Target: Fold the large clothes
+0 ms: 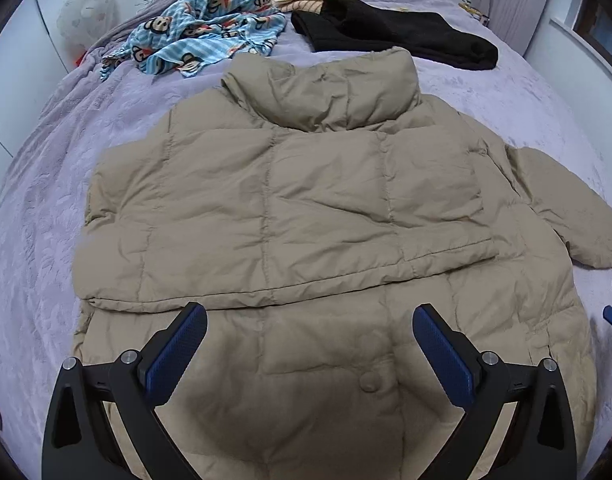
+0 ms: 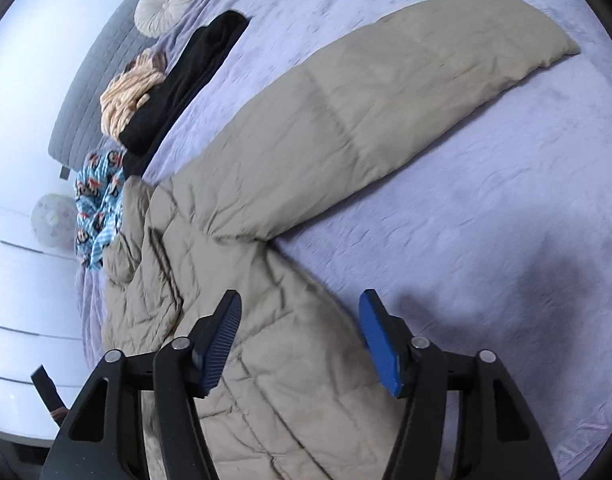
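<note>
lavender bedspread under plain tan puffer jacket, no writing legible.

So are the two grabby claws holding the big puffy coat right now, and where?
No. The left gripper and right gripper are both open above the tan coat, holding nothing.

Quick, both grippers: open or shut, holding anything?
Left gripper: open, empty, above the tan puffer jacket.
Right gripper: open, empty, over the jacket's edge.

Tan quilted jacket on a lavender bedspread, beside black, peach-striped and blue (monkey-print) clothes.
</note>
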`<state>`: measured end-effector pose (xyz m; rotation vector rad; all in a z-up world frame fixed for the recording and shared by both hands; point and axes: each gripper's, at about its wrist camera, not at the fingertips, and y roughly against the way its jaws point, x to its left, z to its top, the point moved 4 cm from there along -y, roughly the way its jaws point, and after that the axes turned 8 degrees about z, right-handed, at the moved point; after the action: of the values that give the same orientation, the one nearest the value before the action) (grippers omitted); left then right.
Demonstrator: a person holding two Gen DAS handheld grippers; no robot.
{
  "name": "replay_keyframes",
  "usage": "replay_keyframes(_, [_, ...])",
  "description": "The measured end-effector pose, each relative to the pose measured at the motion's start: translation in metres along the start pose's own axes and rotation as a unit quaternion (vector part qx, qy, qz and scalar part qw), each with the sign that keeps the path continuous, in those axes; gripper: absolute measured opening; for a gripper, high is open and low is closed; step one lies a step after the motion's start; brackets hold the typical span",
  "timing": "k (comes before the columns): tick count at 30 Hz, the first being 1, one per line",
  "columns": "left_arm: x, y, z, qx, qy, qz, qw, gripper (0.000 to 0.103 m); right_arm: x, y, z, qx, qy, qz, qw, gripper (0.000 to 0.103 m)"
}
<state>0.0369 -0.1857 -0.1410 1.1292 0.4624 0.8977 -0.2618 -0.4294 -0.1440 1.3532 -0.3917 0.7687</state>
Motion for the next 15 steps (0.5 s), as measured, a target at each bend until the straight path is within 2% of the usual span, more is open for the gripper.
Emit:
replay_keyframes(7, [-0.04, 0.001, 0.001, 0.005, -0.029, 0.0, 0.9996, 0.103, -0.071, 0.036, 0.057, -0.084, -0.085, -0.002, 0.993, 0.074])
replay_keyframes(10, [-0.056, 0.002, 0.003, 0.011, -0.034, -0.014, 0.9993, 0.103, -0.103, 0.034, 0.08, -0.092, -0.142, 0.017, 0.985, 0.074])
replay_keyframes(15, [-0.078, 0.009, 0.011, -0.001, -0.054, -0.016, 0.9984, 0.103, -0.138, 0.025, 0.115, -0.113, -0.216, 0.066, 0.968, 0.074])
